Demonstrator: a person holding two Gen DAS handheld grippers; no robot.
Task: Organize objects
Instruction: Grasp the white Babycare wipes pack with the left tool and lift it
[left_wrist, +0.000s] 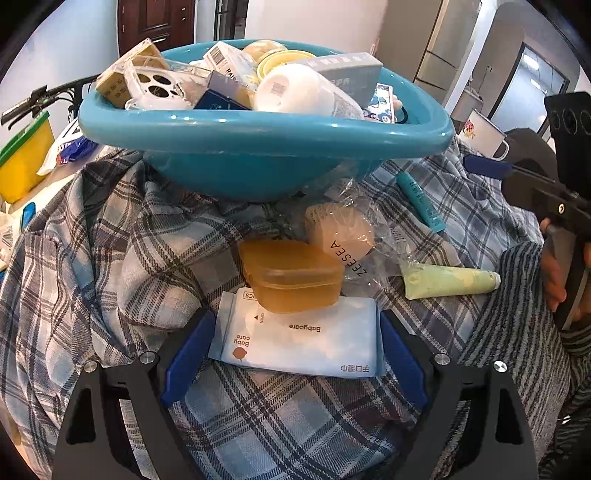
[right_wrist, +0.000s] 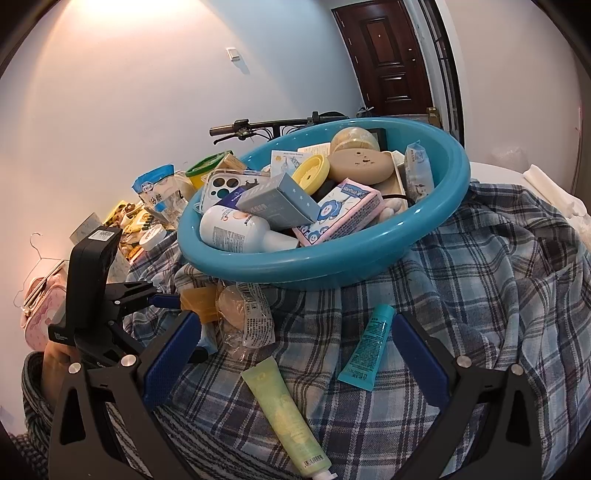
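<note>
Left claw (left_wrist: 293, 354) fills the lower frame, tilted steeply down, blue pads spread wide. Right claw (right_wrist: 295, 362) sits low in its view, likewise spread; a hand (left_wrist: 556, 273) grips its handle at right edge

Bright, even indoor light; warm glare on the wall (right_wrist: 110, 22) at upper left; sharp focus; fisheye-curved, dark-vignetted edges.

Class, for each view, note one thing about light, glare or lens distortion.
Left wrist view: the blue basin rim carries small glare dots, and the fisheye leaves dark corners. Right wrist view: a warm light patch brightens the wall at top left, and the door frame bows.
</note>
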